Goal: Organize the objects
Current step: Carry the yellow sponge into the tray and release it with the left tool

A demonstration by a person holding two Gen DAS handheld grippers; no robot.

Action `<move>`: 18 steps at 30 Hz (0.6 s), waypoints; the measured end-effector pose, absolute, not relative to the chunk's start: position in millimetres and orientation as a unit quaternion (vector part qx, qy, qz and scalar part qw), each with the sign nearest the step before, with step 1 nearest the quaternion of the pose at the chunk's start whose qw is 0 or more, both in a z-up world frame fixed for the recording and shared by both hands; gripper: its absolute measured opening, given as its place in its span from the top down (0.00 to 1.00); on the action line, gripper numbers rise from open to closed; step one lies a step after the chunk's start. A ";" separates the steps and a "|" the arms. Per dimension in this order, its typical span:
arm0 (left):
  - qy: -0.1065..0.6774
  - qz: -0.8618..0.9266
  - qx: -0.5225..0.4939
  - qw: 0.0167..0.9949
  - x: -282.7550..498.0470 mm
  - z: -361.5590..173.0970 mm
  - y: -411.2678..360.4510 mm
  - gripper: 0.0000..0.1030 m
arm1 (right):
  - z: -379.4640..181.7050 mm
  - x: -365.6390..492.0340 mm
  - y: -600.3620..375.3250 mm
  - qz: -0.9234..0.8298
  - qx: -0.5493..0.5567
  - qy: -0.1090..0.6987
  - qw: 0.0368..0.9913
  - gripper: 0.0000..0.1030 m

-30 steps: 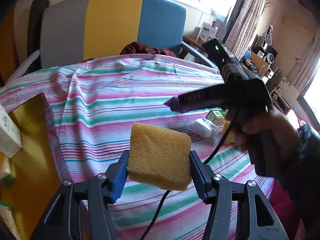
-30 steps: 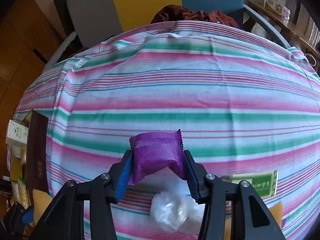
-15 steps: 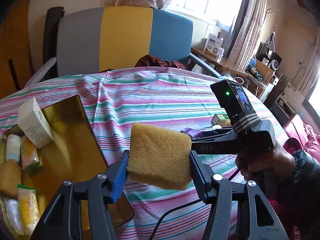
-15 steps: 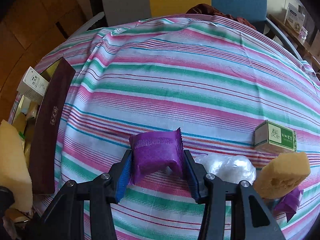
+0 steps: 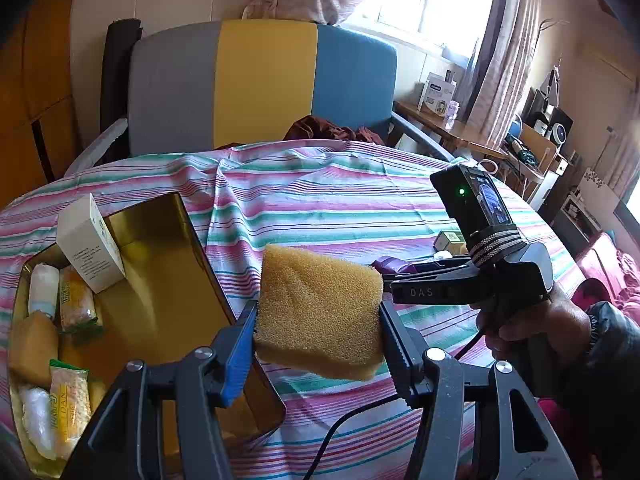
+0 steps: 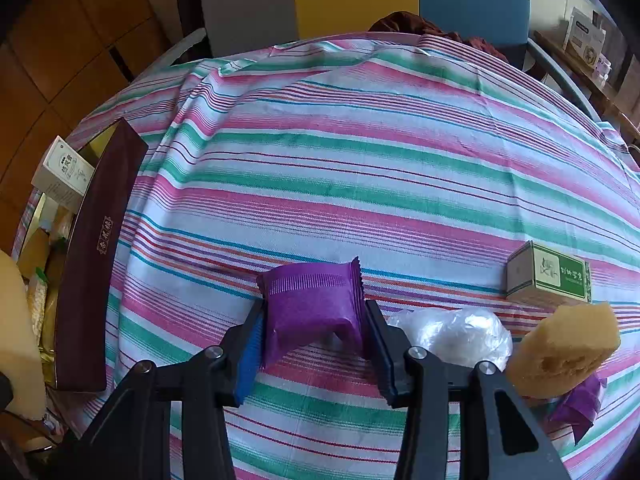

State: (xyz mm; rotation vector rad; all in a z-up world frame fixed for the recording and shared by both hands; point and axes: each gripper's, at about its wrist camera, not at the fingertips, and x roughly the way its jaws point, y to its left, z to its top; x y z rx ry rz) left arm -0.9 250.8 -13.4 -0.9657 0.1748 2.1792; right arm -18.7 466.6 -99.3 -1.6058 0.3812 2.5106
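Note:
My left gripper (image 5: 318, 330) is shut on a yellow sponge (image 5: 318, 308) and holds it above the striped tablecloth, just right of an open gold tin (image 5: 160, 280). The tin holds a white box (image 5: 90, 246), snack packets and another sponge. My right gripper (image 6: 314, 326) is shut on a purple packet (image 6: 314, 308) above the cloth; it also shows in the left wrist view (image 5: 440, 280). The tin's dark side (image 6: 94, 252) lies at the left of the right wrist view.
On the cloth at the right lie a green and white box (image 6: 548, 276), a clear plastic bag (image 6: 452, 336), a second sponge (image 6: 560, 354) and another purple packet (image 6: 580, 404). A grey, yellow and blue chair (image 5: 260, 84) stands behind the table.
Both grippers have moved left across the table with their loads. The open tin has come into the left wrist view, and the box, bag and second sponge into the right wrist view.

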 end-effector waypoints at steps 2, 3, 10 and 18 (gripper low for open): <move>0.069 0.850 -0.373 0.365 -0.4 -11.8 248.4 0.43 | -99.2 -19.0 466.6 0.834 -0.533 0.125 0.068 0.55; 0.068 0.851 -0.373 0.364 -0.5 -11.2 247.1 0.43 | -99.1 -19.1 466.5 0.835 -0.532 0.124 0.068 0.55; 0.067 0.858 -0.367 0.352 -3.1 -7.8 238.7 0.43 | -98.8 -19.6 463.2 0.837 -0.529 0.121 0.069 0.55; 0.033 0.867 -0.373 0.330 -21.7 1.2 204.5 0.43 | -97.6 -18.7 458.3 0.840 -0.526 0.112 0.069 0.56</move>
